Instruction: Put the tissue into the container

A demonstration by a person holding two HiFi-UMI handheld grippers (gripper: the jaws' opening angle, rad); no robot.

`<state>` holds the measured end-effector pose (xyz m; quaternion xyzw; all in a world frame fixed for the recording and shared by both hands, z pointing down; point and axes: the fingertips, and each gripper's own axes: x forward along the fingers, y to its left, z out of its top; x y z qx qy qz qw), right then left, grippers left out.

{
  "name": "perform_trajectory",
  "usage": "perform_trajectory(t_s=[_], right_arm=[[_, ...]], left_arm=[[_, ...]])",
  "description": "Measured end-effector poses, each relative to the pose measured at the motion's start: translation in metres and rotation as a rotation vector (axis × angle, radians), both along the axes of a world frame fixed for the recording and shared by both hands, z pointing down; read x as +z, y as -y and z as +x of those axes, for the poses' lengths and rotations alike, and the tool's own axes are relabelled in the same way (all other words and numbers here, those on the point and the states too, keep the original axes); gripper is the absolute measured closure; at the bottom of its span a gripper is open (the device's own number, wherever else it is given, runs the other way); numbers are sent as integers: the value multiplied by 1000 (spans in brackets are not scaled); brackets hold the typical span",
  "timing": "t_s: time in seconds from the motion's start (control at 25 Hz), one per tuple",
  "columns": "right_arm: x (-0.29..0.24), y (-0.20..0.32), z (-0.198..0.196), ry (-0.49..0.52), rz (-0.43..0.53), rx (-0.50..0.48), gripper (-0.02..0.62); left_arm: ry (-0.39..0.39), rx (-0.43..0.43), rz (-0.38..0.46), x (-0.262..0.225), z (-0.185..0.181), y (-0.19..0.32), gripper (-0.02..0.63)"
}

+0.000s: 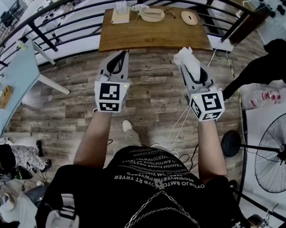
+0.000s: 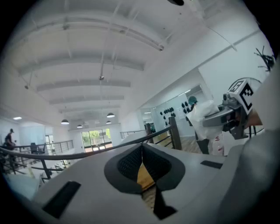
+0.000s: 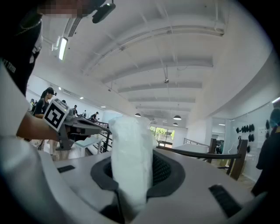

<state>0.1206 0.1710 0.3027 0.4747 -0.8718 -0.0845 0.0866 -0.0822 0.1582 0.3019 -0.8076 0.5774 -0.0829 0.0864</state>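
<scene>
In the head view I hold both grippers up over the floor, short of a wooden table. My right gripper is shut on a crumpled white tissue, which sticks out past the fingertips. The right gripper view shows the tissue pinched upright between the pads. My left gripper is shut with nothing in it, its pads meeting at the tip. An oval wooden container and a round one stand at the far side of the table, well beyond both grippers.
A pale box stands on the table's far left. Dark railing runs behind and beside the table. A light-blue table is at the left, a floor fan at the right, and cables lie on the floor.
</scene>
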Motion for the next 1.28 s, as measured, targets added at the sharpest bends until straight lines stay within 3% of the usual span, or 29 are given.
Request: perform_trajectory(t_s=[0.12,0.24,0.36,0.52,0.64,0.76,0.96,1.12,1.28], right_arm=[[16,-7,14,9,-17,36,477],[20,-1,19,11,-15,47,477],[12,-4,14,27,18,31,477],[26,-47,13,76,-1,-30,477],[41,-80,34,117,-20,-44,477],[44,-86,59,177,-36,13,477],[49,-61,63,140,-30,54,477],[51,-23,50,120,-22,75,477],[53,21,26,161,-46,66,477]], left_arm=[[63,37,9,9,44,14,578],[99,55,22,14,63,-1,578],[3,38,-1,19,52,-25,578],[-44,-27,32,11,27,-56,578],[-29,-50,34,9,25,-77,578],[13,-44,5,21,21,-85,578],[13,-29,-40,43,8,-75,578],[-26,-17,-52,46,1,-38,578],[-12,5,-28,39,-5,6,578]])
